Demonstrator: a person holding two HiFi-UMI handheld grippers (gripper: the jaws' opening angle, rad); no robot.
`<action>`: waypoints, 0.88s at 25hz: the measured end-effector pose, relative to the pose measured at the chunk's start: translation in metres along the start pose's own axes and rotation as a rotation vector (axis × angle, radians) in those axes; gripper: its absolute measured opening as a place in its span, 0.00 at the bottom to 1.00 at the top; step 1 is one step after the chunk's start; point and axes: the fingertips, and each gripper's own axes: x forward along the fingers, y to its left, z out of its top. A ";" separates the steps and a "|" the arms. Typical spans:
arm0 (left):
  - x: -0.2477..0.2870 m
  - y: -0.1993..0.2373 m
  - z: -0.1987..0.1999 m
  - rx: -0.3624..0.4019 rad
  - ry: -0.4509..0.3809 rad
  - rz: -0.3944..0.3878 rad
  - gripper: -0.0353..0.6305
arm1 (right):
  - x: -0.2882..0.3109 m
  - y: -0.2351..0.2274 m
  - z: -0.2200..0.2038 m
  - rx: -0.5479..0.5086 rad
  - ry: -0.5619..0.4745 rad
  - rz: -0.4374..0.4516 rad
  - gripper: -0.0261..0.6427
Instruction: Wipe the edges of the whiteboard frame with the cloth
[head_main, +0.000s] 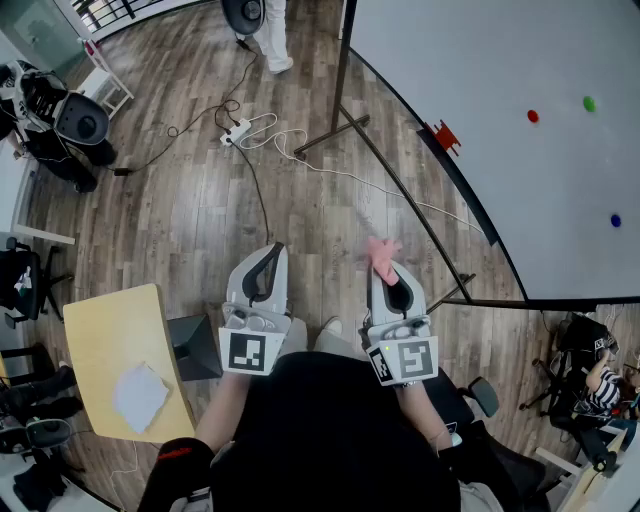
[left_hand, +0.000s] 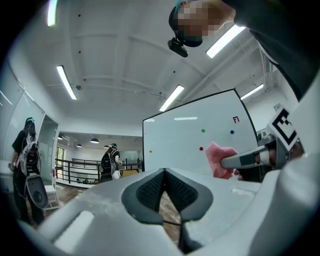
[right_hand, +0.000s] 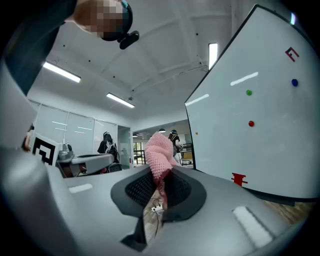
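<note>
The person's dark-clothed torso (head_main: 330, 440) fills the bottom of the head view. It hides both hands, so only the forearms show behind the marker cubes.

Both grippers are held low in front of the body, side by side, pointing forward over the wooden floor (head_main: 180, 210). They sit to the left of the whiteboard (head_main: 500, 150) and well apart from it.

The left gripper (head_main: 272, 250) is the one farther from the whiteboard. Its own view shows its fingers (left_hand: 150, 187) meeting at the tips with nothing between them.

The right gripper (head_main: 386, 264) is the one nearer the whiteboard. Its fingers (right_hand: 182, 192) are clamped on the pink cloth (right_hand: 157, 150). A bunched tuft of cloth stands up past the fingertips, and the rest is pinched out of sight between them. In the head view the cloth (head_main: 381, 250) shows as a small pink bundle at the fingertips. It touches neither the whiteboard nor its dark frame (head_main: 470, 215).

A pale wooden table (head_main: 105, 335) stands beyond the left gripper, on the side away from the whiteboard. A white sheet (head_main: 140, 395) lies on it; whether that is paper or fabric is unclear.

The whiteboard runs off the picture's top and right edges, so only part of its frame shows. A red clip (head_main: 443, 135) sits on the frame edge, and red, green and blue dots mark the board.

Farther off, a white power strip (head_main: 238, 130) with trailing cables lies on the floor near the whiteboard's stand. A standing person's legs (head_main: 272, 35) are cut off at the top.
</note>
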 end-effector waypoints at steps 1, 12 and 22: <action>-0.002 0.001 -0.001 0.003 0.005 -0.003 0.06 | 0.002 0.002 0.001 0.000 -0.003 0.001 0.08; -0.017 0.031 -0.002 -0.012 -0.008 0.000 0.06 | 0.015 0.033 0.005 -0.024 -0.004 0.003 0.08; -0.024 0.085 -0.008 -0.033 -0.026 0.022 0.06 | 0.052 0.073 0.006 -0.062 -0.016 0.014 0.08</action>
